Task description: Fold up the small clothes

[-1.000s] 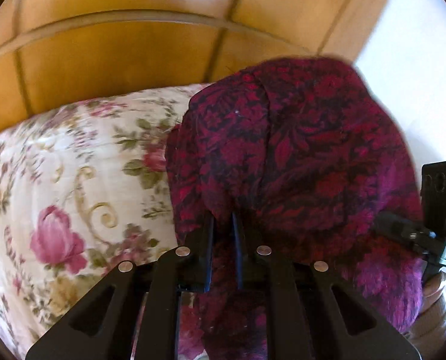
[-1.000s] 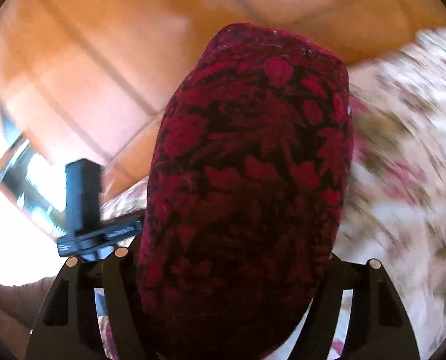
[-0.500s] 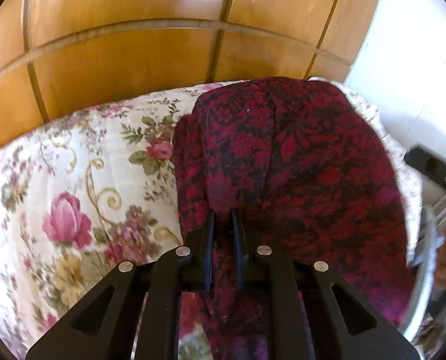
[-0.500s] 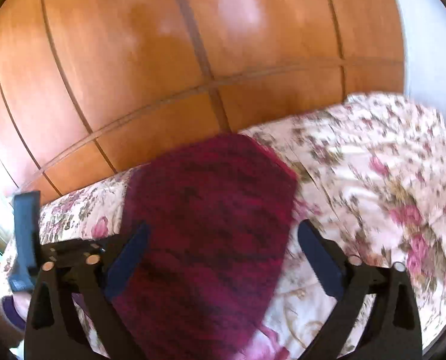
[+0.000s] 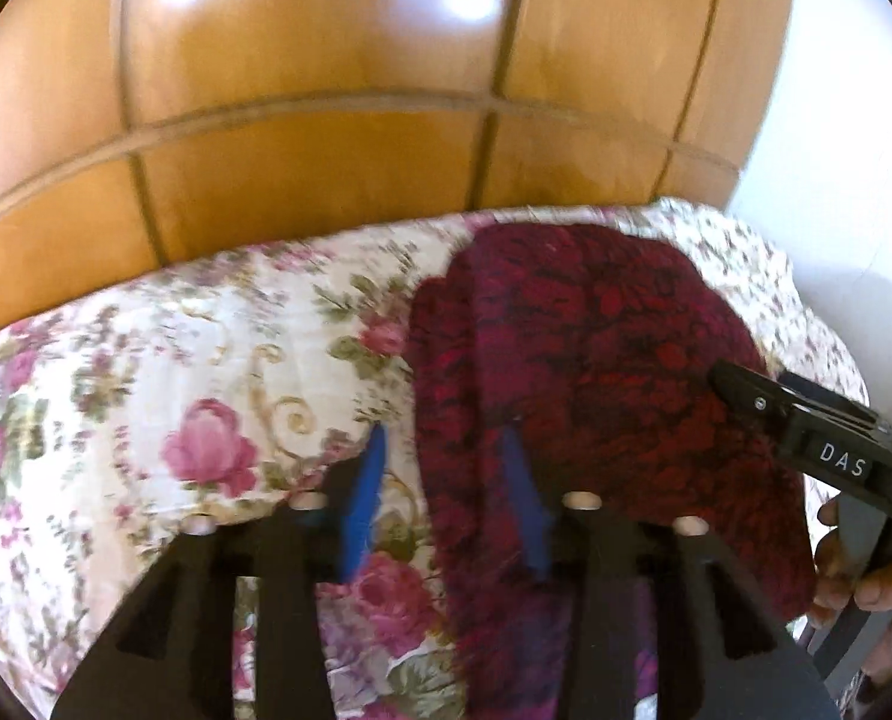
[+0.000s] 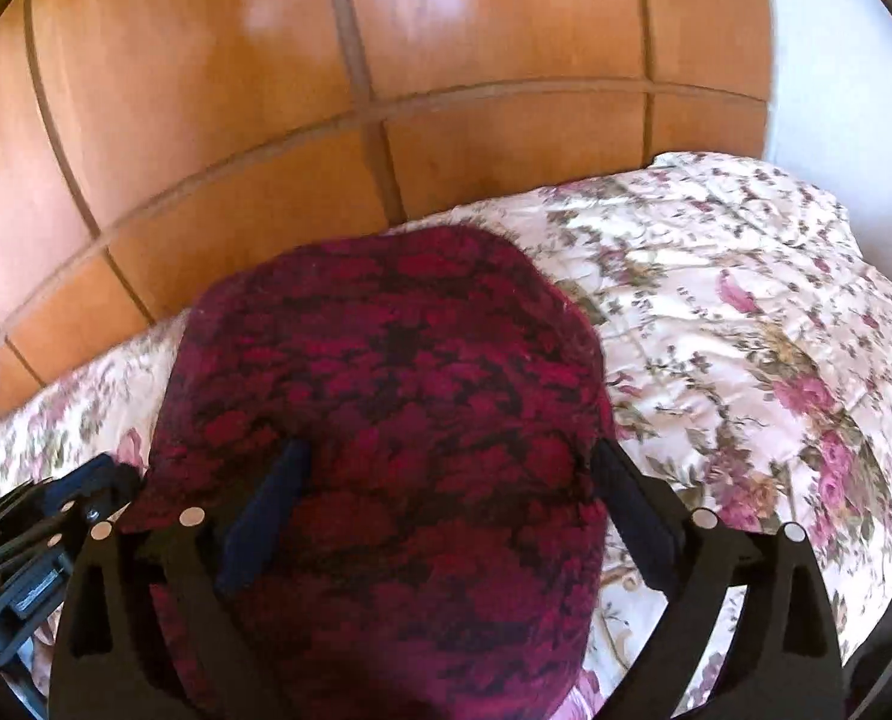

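I see the red patterned garment (image 6: 386,420) folded flat on the floral quilt (image 6: 746,312), both grippers (image 5: 440,480) (image 6: 446,498) apart w/ nothing held; fold looks approx. done.

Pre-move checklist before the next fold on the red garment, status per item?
1. Left tongs released: ok. Jaws stand apart, blue pads showing, nothing pinched between them.
2. Right tongs released: ok. Jaws stand wide, with the cloth lying between them.
3. Red patterned garment down on the floral bedspread: ok, it rests there as a compact shape.
4. Fold edges aligned: cannot tell. The near edge is hidden under the tongs and both views are blurred.
5. Garment clear of the bed's far edge at the wooden panel: ok, a strip of bedspread shows beyond it.
6. Tongs clear of each other: ok, they are apart in the left view.
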Demonstrator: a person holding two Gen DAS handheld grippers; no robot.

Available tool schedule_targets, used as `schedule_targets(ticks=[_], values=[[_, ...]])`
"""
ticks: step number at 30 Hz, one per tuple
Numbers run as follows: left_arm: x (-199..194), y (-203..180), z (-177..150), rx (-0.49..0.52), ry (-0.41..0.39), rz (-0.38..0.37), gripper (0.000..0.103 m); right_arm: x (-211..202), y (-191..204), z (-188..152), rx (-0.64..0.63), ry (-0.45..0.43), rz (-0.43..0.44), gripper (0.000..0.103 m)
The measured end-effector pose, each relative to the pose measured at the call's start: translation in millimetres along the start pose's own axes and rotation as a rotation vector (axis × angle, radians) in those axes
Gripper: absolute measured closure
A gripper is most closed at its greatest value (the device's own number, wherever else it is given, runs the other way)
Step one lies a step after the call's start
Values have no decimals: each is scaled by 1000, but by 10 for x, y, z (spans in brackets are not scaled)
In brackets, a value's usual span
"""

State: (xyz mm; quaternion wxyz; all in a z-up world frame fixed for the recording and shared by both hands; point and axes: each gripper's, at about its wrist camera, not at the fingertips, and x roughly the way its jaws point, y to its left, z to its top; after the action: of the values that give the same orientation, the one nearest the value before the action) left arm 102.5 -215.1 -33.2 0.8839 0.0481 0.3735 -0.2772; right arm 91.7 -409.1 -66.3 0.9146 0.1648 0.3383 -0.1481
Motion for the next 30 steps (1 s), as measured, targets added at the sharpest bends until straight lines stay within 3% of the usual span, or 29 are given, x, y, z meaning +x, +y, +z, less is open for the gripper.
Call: schedule_targets(ticks=[4, 6, 7, 12, 15, 23, 30], values=[[-237, 73, -34, -11, -24, 35, 61, -218, 114, -5, 22, -30, -27, 2], [-361, 90, -58, -11, -40, 32, 52, -306, 165, -23, 16, -56, -49, 2], [-441, 96, -75, -9, -56, 50, 42, -384, 204, -50, 19, -75, -67, 2], [-717, 129, -178, -13, -86, 94, 40, -716, 375, -248, 45, -112, -104, 2], [-850, 147, -245, -23, -113, 123, 25, -878, 451, -421, 67, -116, -125, 2], [-1182, 138, -420, -23, -169, 186, 14, -1115, 691, -800, 29, -128, -199, 2], [-1289, 125, -542, -32, -170, 190, 10, -1211, 782, -953, 39, -139, -239, 2]])
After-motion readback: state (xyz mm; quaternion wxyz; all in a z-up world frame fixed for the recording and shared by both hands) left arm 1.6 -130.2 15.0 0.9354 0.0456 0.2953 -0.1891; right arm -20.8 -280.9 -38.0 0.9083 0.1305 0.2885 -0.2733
